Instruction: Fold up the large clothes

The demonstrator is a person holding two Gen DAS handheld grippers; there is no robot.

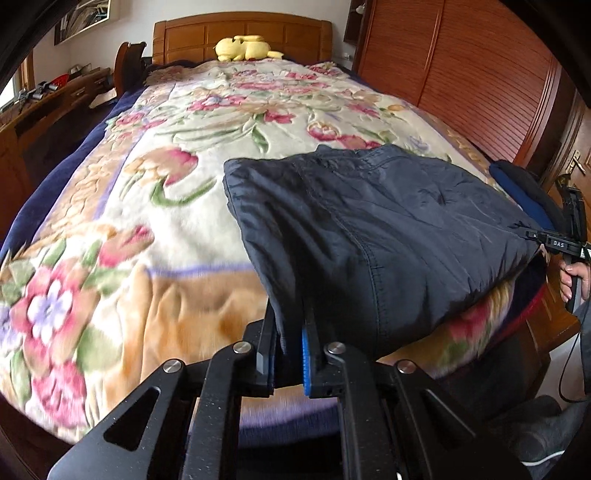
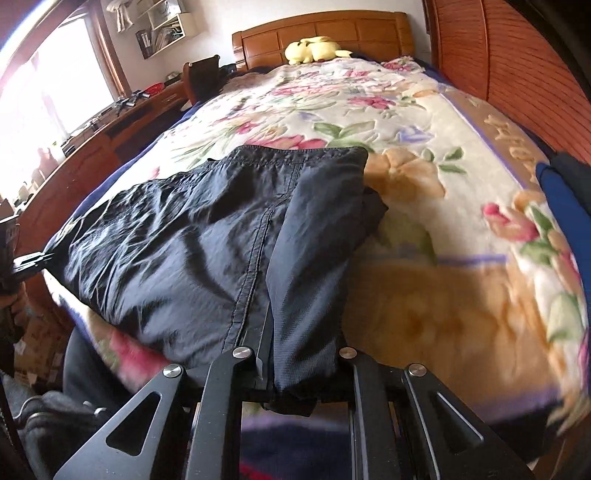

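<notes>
At the bottom centre of the left wrist view, the left gripper (image 1: 291, 343) had its fingers pinched narrow on a hem corner of the dark navy garment (image 1: 369, 229). The right gripper (image 2: 295, 365) likewise clamped another corner. The garment sagged between them over the floral blanket (image 1: 155, 206); farthest off, a yellow plush toy (image 1: 245, 47) lay against the wooden headboard (image 1: 184, 37).

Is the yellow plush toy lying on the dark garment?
No, the yellow plush toy sits far off by the headboard, while the dark garment lies at the near end.
</notes>
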